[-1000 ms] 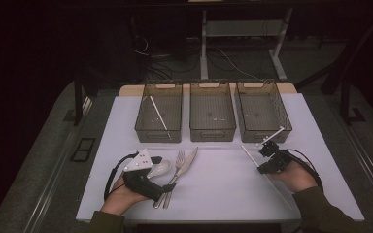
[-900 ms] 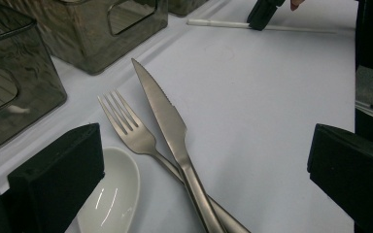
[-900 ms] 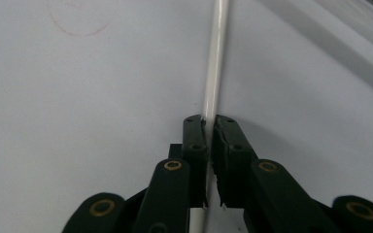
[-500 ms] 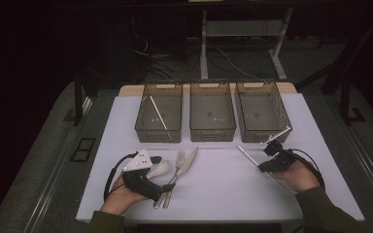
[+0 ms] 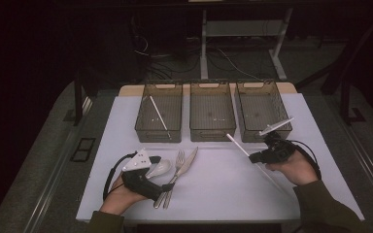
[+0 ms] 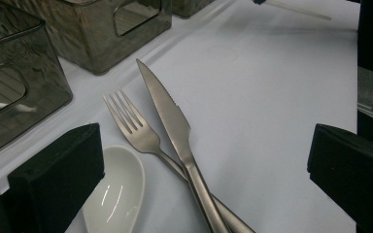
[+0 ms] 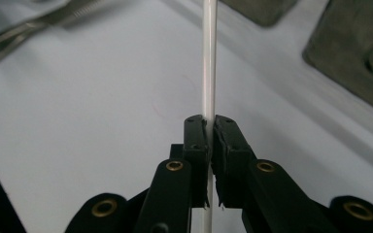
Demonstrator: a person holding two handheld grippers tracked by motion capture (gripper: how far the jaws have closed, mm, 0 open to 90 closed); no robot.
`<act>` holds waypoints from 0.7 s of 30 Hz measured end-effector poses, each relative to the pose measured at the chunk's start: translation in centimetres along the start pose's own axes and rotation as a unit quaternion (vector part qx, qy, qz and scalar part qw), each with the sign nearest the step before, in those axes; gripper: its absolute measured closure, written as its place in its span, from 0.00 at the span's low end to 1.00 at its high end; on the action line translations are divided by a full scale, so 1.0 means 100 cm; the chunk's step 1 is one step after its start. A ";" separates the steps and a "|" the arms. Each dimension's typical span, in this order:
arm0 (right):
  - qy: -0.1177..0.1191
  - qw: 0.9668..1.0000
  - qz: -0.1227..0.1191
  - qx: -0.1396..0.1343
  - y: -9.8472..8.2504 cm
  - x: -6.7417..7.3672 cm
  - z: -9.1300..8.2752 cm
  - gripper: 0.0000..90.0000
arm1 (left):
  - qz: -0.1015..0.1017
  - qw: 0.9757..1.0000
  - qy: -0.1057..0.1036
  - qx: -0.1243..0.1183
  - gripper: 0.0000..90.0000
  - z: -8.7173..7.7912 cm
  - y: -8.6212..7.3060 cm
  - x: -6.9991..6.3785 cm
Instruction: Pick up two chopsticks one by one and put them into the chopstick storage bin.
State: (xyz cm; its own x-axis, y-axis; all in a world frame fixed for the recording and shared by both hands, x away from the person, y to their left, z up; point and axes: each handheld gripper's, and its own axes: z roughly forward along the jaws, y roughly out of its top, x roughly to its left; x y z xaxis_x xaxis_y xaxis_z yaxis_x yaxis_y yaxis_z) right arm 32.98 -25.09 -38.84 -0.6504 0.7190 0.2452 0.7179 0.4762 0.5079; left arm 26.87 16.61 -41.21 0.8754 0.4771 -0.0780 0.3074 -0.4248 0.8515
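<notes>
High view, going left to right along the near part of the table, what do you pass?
Left hand-held gripper → white spoon → fork → knife → white stick → right hand-held gripper, shut on that stick.

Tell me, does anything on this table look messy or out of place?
Slightly: the knife lies crossed over the fork beside the white spoon, in a loose heap. One white chopstick rests in the left bin; the right gripper is clamped on another chopstick.
</notes>
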 end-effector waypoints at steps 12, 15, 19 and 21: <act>0.024 0.998 -0.017 -0.061 0.068 0.022 -0.004 0.94 | -0.002 1.000 -0.002 0.002 0.00 0.001 0.000 0.000; 0.030 0.997 -0.015 -0.075 0.092 0.028 0.001 0.94 | -0.001 1.000 -0.003 0.002 0.00 0.000 0.000 0.000; 0.030 0.995 -0.015 -0.089 0.126 0.038 0.011 0.93 | -0.002 1.000 -0.004 0.000 0.00 0.001 -0.001 0.001; 0.031 0.995 -0.015 -0.094 0.143 0.044 0.016 0.94 | -0.002 1.000 -0.004 -0.001 0.00 0.001 -0.001 0.001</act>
State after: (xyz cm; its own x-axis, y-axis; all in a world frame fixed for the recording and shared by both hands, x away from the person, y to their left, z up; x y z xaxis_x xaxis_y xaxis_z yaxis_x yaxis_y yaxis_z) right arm 40.81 -14.30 -31.86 -0.6887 0.6708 0.2752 0.6430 0.3897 0.6593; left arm 26.93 16.63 -41.31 0.8765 0.4737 -0.0857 0.3105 -0.4205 0.8525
